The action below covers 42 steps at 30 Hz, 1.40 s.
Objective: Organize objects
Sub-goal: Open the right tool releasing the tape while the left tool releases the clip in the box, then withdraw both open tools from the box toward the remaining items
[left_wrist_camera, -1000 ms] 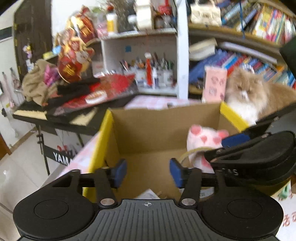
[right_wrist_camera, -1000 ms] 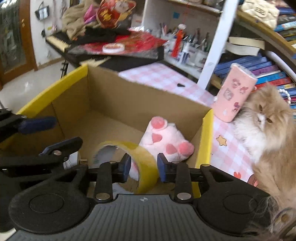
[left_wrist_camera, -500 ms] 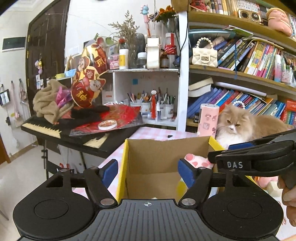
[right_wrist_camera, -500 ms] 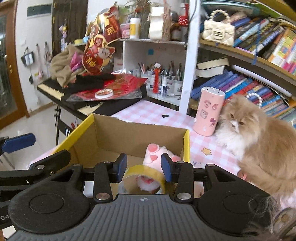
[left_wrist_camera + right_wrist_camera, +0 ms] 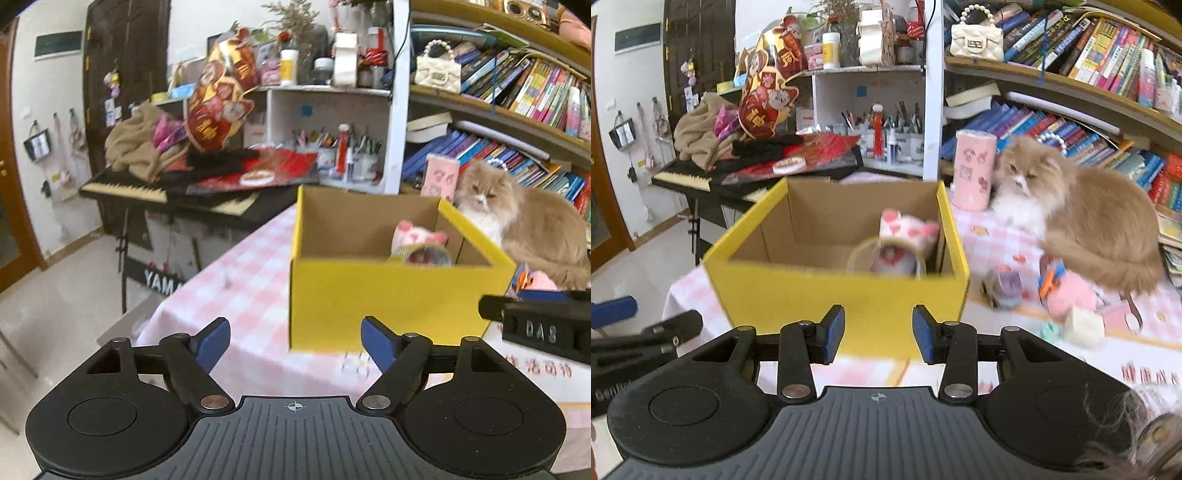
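The left gripper (image 5: pixel 295 341) has just been opening, jaws wide and empty. The right gripper (image 5: pixel 878 334) stands narrower, empty, before the yellow box (image 5: pixel 849 299)

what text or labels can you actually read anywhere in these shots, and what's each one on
"YAMA": white letters on the keyboard stand panel, cut off by the tablecloth.
"DAS": on the right gripper's black body, seen from the left wrist.
Chinese characters on the red and gold decoration: too blurred to copy.
Red print on the tablecloth: blurred, unreadable.
Book spines on the bookshelf: too small to read.
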Motion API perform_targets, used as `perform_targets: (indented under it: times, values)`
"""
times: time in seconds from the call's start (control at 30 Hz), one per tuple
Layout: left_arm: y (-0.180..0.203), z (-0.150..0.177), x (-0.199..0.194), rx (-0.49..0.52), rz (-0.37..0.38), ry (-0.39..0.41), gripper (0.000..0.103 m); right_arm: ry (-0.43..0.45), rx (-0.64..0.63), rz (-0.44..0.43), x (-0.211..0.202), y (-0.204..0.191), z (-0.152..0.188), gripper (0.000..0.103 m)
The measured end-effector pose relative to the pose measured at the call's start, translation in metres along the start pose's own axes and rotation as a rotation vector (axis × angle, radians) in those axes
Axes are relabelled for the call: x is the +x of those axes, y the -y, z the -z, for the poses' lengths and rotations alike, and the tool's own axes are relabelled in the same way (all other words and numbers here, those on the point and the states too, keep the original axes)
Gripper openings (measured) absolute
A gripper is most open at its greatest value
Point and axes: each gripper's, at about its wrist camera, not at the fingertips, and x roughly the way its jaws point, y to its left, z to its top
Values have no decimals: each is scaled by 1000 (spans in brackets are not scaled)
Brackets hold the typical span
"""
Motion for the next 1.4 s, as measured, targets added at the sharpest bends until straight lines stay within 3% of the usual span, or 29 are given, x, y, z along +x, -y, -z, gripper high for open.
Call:
perform_targets:
  times: [0.5, 0.9, 1.07, 1.4]
  values:
    - [19, 44, -27, 93, 89, -72, 84, -69, -29, 43, -39, -11, 68, 48]
    - [61, 53, -29, 183, 222, -102, 84, -102, 112, 193, -68, 32, 97, 53]
    - [84, 52, -26, 223, 275, -111, 84, -95, 145, 248, -77, 51, 101, 58]
    - [143, 45, -17, 301, 363, -108, 85, -97, 232, 354, -86, 107, 104, 59]
